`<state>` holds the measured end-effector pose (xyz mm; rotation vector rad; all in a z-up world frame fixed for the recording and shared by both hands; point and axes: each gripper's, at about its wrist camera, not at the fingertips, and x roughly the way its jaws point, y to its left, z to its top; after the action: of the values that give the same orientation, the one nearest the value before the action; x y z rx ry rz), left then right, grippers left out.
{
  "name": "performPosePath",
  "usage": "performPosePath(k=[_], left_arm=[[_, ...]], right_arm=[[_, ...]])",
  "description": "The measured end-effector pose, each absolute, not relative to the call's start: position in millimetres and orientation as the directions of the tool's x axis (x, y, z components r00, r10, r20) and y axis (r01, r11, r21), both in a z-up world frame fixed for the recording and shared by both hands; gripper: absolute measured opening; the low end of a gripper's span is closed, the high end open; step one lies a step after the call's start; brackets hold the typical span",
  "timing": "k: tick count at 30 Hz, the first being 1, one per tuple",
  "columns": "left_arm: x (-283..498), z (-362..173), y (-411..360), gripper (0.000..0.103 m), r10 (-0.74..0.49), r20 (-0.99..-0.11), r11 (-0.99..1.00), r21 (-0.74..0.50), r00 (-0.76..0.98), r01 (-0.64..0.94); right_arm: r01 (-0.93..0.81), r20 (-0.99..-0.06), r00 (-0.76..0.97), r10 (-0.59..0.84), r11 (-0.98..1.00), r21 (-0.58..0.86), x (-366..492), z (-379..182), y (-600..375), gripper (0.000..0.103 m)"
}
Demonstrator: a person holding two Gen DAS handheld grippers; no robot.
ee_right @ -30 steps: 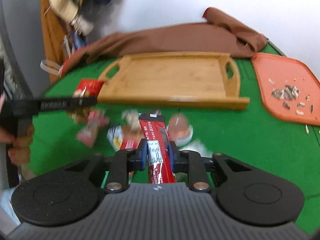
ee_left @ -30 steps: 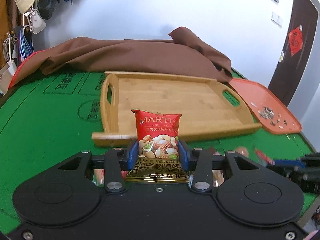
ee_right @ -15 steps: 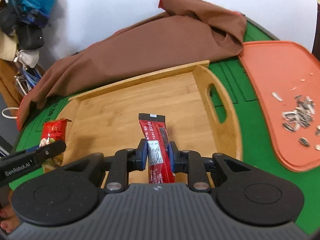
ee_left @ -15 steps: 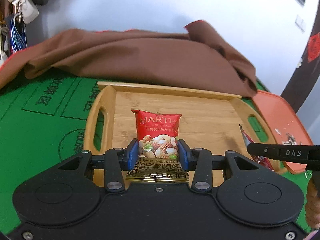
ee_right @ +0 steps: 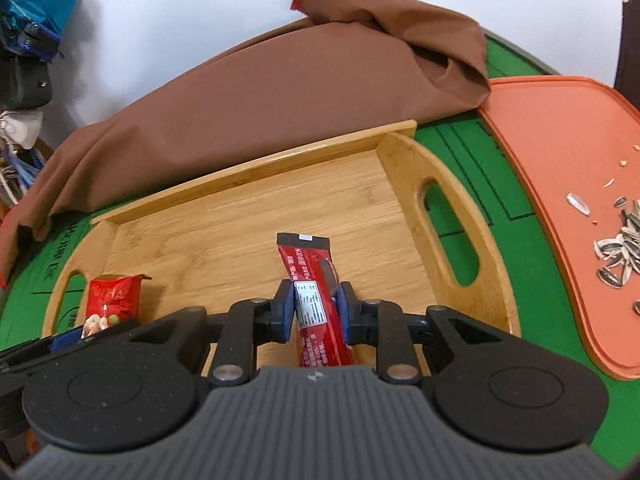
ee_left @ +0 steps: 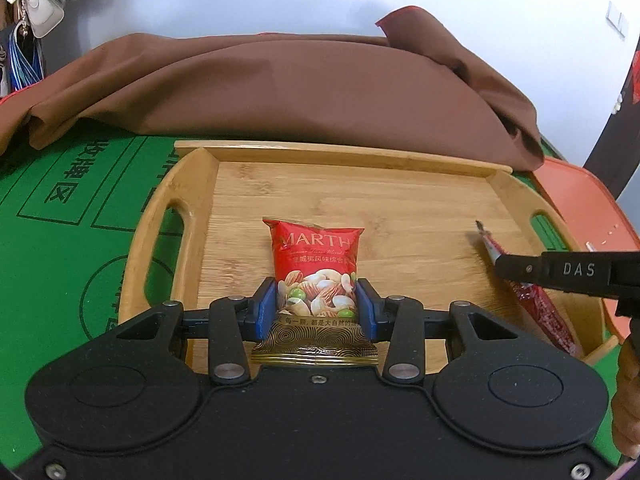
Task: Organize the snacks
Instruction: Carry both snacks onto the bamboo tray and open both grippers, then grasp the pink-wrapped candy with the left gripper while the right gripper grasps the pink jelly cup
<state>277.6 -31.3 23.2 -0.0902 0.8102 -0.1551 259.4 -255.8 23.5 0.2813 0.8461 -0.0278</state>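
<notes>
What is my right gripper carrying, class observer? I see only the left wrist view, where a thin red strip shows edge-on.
Observer: The right gripper clamps a long red snack stick wrapper with a white printed label.
Operator: What lies right of the wooden bamboo tray?
Observer: Striped sunflower seeds sit scattered on the flat orange plastic mat.
Operator: And the left gripper?
Observer: From the right wrist view, its red mixed-nut packet is above the tray's left end.

Bright, even room light all round, soft shadows only. The wooden tray [ee_left: 400, 208] looks crisp up close, while fisheye bending curves the edges and dark corners creep in.
</notes>
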Motion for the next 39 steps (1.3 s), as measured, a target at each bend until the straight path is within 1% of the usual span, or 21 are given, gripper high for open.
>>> performPosePath(k=[3,6,8,9,10,12,13,16,17,19,21,25,32,39], left_arm=[[278.1,23.3,-34.2,0.040,-0.164,-0.710,0.986,-0.123,0.685,0.108],[278.8,23.6,-34.6,0.042,-0.168,-0.711,0.986,-0.127,0.683,0.110],[275.6,25.5,-33.8,0.047,-0.176,-0.703,0.984,-0.135,0.689,0.114],[273.4,27.5,-33.9,0.057,-0.179,-0.699,0.984,-0.136,0.692,0.117],[270.9,29.8,-33.9,0.067,-0.176,-0.694,0.984,-0.131,0.698,0.119],[264.6,35.4,-33.4,0.077,-0.174,-0.679,0.985,-0.117,0.713,0.129],[260.4,38.4,-32.9,0.081,-0.172,-0.671,0.985,-0.109,0.721,0.134],[246.9,46.7,-28.2,0.088,-0.182,-0.650,0.983,-0.112,0.737,0.144],[243.3,48.6,-27.1,0.089,-0.187,-0.647,0.982,-0.118,0.739,0.145],[231.6,51.5,-23.1,0.093,-0.203,-0.638,0.979,-0.131,0.743,0.154],[218.2,52.9,-19.9,0.098,-0.212,-0.628,0.977,-0.132,0.749,0.166],[184.1,54.2,-15.0,0.101,-0.216,-0.594,0.976,-0.112,0.775,0.186],[135.2,50.4,-2.4,0.101,-0.246,-0.573,0.969,-0.140,0.782,0.203],[96.2,35.7,2.4,0.101,-0.241,-0.577,0.970,-0.121,0.780,0.210]], right_arm=[[0.151,-0.741,0.667,0.069,0.962,0.225,264.3,21.5,-256.8,0.029],[0.164,-0.738,0.671,0.068,0.957,0.238,266.6,21.4,-257.8,0.032],[0.178,-0.736,0.673,0.068,0.952,0.250,265.4,22.4,-258.0,0.051],[0.178,-0.733,0.677,0.070,0.950,0.255,263.7,23.4,-258.6,0.061],[0.174,-0.728,0.682,0.073,0.950,0.259,261.3,24.7,-258.2,0.065],[0.162,-0.721,0.689,0.073,0.954,0.252,256.4,27.4,-256.5,0.067],[0.154,-0.718,0.692,0.075,0.956,0.248,253.9,28.9,-255.9,0.071],[0.116,-0.701,0.707,0.091,0.964,0.241,243.2,34.8,-253.8,0.079],[0.101,-0.697,0.711,0.097,0.966,0.238,239.1,36.8,-253.1,0.081],[0.076,-0.690,0.716,0.110,0.969,0.233,230.7,39.7,-252.2,0.089],[0.049,-0.681,0.722,0.125,0.972,0.231,219.8,42.7,-251.4,0.091],[-0.003,-0.667,0.730,0.148,0.977,0.213,195.7,46.9,-250.0,0.096],[-0.073,-0.644,0.748,0.160,0.984,0.160,147.6,47.7,-247.2,0.097],[-0.092,-0.672,0.716,0.190,0.980,0.179,119.1,34.3,-251.6,0.097]])
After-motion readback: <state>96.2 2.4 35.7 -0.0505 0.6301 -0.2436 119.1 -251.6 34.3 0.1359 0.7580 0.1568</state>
